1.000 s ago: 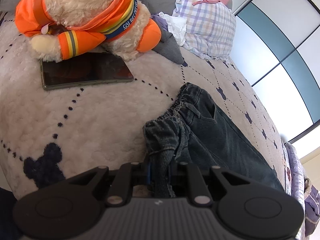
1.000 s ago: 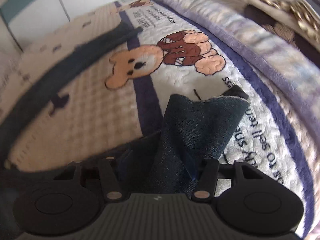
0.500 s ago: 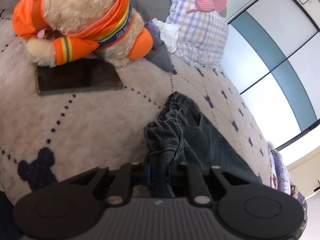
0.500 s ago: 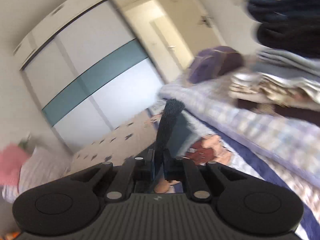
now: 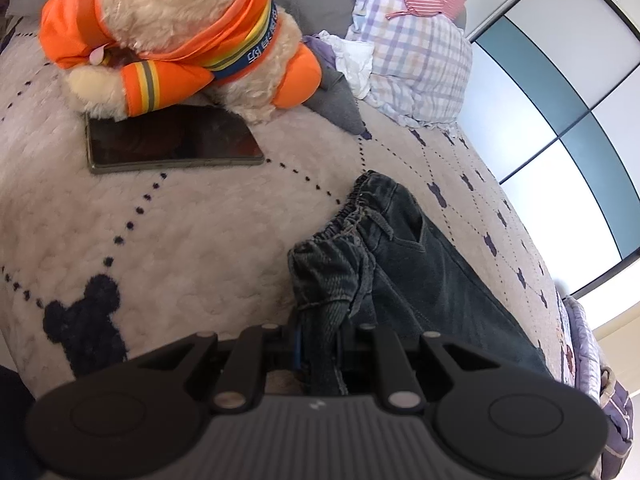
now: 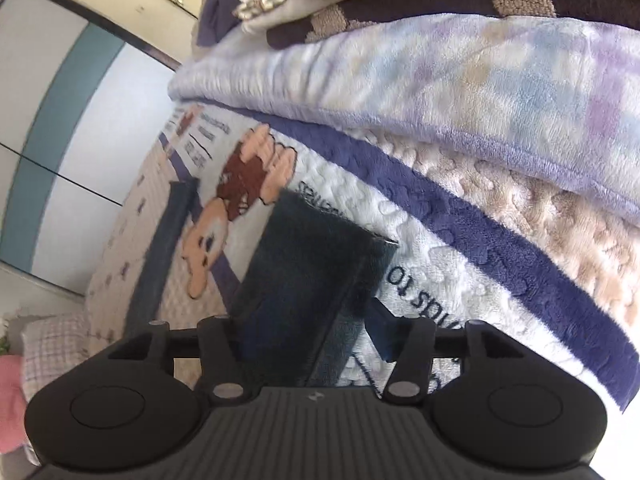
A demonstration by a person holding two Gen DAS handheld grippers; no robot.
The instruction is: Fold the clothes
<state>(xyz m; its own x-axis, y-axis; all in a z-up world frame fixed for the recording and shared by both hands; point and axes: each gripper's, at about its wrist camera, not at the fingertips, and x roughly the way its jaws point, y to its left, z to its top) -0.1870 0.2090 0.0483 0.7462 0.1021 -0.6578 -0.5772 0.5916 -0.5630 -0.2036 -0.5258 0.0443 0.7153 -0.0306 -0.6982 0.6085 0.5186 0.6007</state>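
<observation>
The left tongs (image 5: pixel 320 350) are nearly closed, pinching a bunched fold of the dark jeans (image 5: pixel 420 280) at the waistband. From there the jeans lie stretched out over the white fleece bed cover (image 5: pixel 180 240), the elastic waist crumpled just ahead of the tongs. Farther off on the bed lies a dark tablet (image 5: pixel 168 142), with a plush bear (image 5: pixel 180 28) in an orange vest resting partly on it, and behind them a checked pillow (image 5: pixel 416 60).

The right tongs (image 6: pixel 310 332) stand about half apart and are opening; the leg end of the jeans (image 6: pixel 308 264) lies between them, against the left finger, with a clear gap to the right finger (image 6: pixel 384 332). Beyond it lies a blanket with a cartoon bear (image 6: pixel 236 196), and past that a stack of folded blankets (image 6: pixel 460 80).
</observation>
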